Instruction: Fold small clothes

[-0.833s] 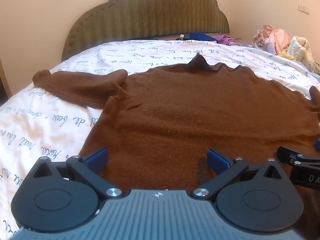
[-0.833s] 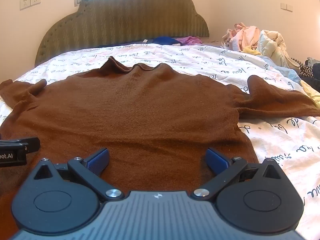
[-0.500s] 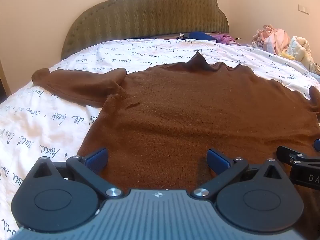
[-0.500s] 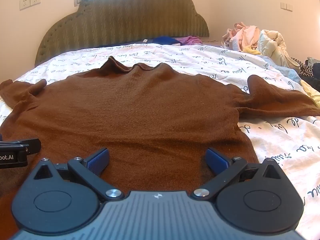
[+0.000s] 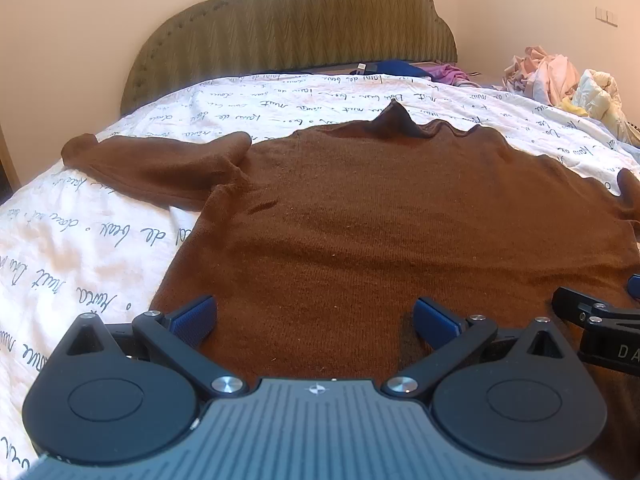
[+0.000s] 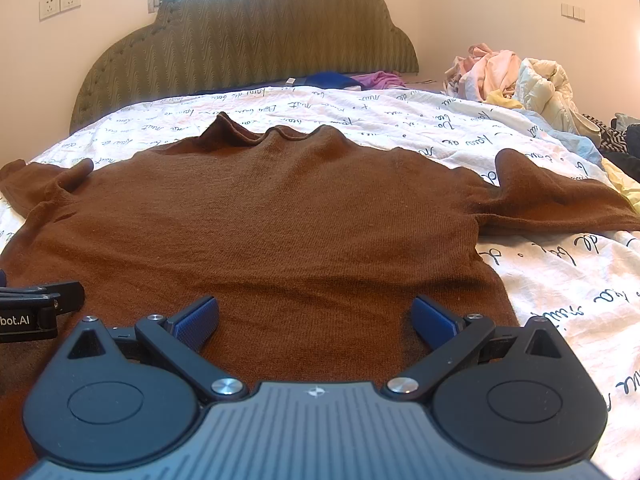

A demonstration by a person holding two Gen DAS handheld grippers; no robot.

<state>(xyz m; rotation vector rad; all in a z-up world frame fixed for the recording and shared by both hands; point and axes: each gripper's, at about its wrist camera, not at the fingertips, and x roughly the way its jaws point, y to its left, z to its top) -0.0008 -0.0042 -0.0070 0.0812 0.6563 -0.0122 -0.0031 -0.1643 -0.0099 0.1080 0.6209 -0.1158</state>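
Sweater (image 5: 400,220), one brown piece, is lying flat on the bed (image 5: 92,240), collar toward the far headboard (image 5: 296,20). Two grippers are hovering over its near hem: left gripper (image 5: 315,318) and right gripper (image 6: 315,318), both spread wide and gripping nothing. The left view is showing the left sleeve fully; the right view is showing the right sleeve. One clothes pile (image 6: 516,76) is sitting far right.

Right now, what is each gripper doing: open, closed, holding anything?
Left gripper: open, empty, over the brown sweater.
Right gripper: open, empty, over the same sweater.
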